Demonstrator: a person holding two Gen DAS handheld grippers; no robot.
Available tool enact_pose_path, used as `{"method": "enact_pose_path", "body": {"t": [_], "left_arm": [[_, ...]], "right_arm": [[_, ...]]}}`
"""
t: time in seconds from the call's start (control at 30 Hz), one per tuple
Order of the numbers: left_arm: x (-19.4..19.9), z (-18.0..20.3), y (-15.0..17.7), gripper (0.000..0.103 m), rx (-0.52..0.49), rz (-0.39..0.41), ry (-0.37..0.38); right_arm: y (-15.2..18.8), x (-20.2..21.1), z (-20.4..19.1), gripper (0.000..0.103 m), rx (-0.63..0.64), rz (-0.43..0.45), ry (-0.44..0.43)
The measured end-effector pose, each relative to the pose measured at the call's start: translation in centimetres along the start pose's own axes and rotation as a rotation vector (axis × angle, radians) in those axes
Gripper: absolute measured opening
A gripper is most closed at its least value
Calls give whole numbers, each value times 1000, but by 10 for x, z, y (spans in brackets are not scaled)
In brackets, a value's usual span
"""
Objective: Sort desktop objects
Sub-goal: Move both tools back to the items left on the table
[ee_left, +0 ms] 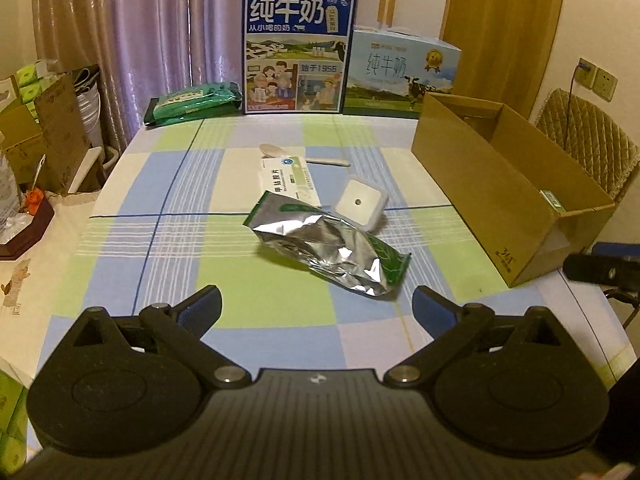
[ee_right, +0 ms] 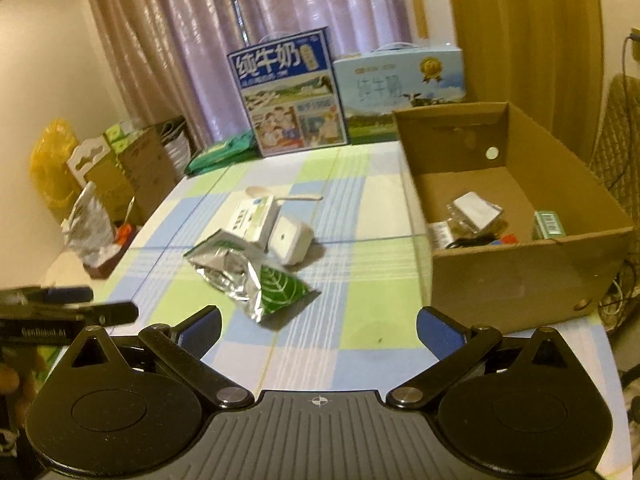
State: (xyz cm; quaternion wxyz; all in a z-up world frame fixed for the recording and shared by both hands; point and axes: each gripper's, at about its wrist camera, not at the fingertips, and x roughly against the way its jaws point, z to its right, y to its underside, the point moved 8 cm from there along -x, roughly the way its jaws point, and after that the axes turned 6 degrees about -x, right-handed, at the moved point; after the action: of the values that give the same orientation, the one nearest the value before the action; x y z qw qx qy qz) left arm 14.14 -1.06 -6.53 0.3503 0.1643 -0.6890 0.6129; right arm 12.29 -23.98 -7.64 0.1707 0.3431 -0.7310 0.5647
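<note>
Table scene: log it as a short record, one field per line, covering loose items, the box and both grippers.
surface: checked tablecloth
loose items: foil pouch, medicine box, white square case, white spoon
stacking: pouch's top end lies over the medicine box; case touches both
container: cardboard box, open top, at the table's right side
box contents: several small items, including a clear packet
left gripper: open, empty
right gripper: open, empty

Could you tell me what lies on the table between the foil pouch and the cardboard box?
Nothing: in both wrist views only bare checked tablecloth separates the foil pouch from the cardboard box.
</note>
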Motion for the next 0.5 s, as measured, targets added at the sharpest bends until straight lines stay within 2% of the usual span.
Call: {"method": "enact_pose_path", "body": {"t": [0.5], "left_arm": [[-38, -17, -12, 100, -34, -37, 3]], "right_arm": [[13, -63, -20, 101, 136, -101, -34]]}}
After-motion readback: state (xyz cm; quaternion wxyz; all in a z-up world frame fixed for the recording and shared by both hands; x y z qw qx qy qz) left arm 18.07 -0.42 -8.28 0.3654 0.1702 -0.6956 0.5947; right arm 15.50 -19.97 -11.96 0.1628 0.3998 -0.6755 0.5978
